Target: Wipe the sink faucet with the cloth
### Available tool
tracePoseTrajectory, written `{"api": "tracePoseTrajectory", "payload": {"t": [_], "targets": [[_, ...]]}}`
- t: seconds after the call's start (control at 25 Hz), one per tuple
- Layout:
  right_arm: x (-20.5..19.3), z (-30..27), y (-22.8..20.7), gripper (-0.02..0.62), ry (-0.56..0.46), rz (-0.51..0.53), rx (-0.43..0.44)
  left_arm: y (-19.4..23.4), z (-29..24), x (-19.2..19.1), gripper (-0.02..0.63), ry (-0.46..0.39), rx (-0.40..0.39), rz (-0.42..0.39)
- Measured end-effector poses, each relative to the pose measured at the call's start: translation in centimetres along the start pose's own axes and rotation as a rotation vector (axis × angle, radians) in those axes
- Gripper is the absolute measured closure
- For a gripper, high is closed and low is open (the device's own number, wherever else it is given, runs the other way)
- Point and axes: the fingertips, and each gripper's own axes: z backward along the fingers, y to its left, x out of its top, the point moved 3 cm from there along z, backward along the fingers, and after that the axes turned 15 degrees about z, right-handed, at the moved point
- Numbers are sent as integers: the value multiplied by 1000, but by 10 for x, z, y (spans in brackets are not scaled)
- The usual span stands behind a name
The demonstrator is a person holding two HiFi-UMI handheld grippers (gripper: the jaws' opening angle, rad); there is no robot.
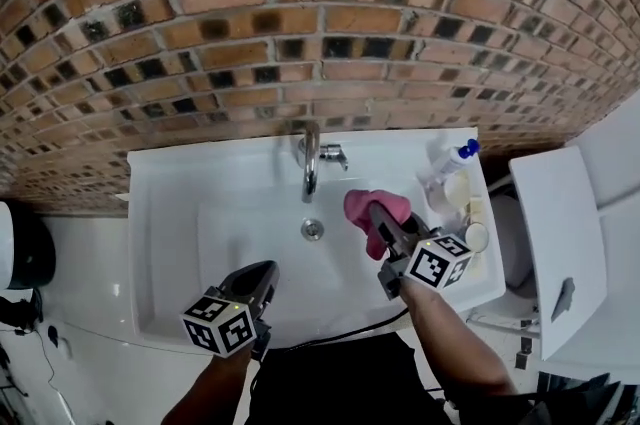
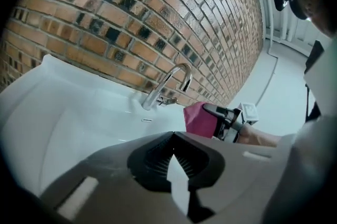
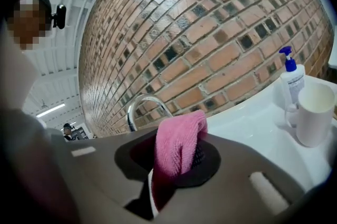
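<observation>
A chrome faucet (image 1: pixel 310 165) rises at the back of the white sink (image 1: pixel 170 213), below the brick wall. My right gripper (image 1: pixel 381 216) is shut on a pink cloth (image 1: pixel 372 209) and holds it over the basin, just right of the spout and apart from it. The right gripper view shows the cloth (image 3: pixel 178 139) bunched between the jaws of that gripper (image 3: pixel 185 161), with the faucet (image 3: pixel 140 108) beyond at left. My left gripper (image 1: pixel 266 273) hangs over the sink's front part, shut with nothing in it. Its own view shows the faucet (image 2: pixel 169 83) and the cloth (image 2: pixel 198 118) ahead.
A pump soap bottle (image 1: pixel 449 164) and a white cup (image 1: pixel 477 236) stand on the sink's right ledge; the bottle (image 3: pixel 291 79) and cup (image 3: pixel 314 114) lie close to the right gripper. The drain (image 1: pixel 313 229) is mid-basin. A white fixture (image 1: pixel 560 233) stands to the right.
</observation>
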Motion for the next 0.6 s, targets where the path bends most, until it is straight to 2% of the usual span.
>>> {"api": "tracePoseTrajectory", "payload": {"t": [0.32,0.6], "targets": [[-7,-66,-76,534,-20,-66,-16,5,-28,-4,603,18,76,49],[-13,-120,-108,534,-14,-97,4,2,-48,-12,601,56,127,46]]}}
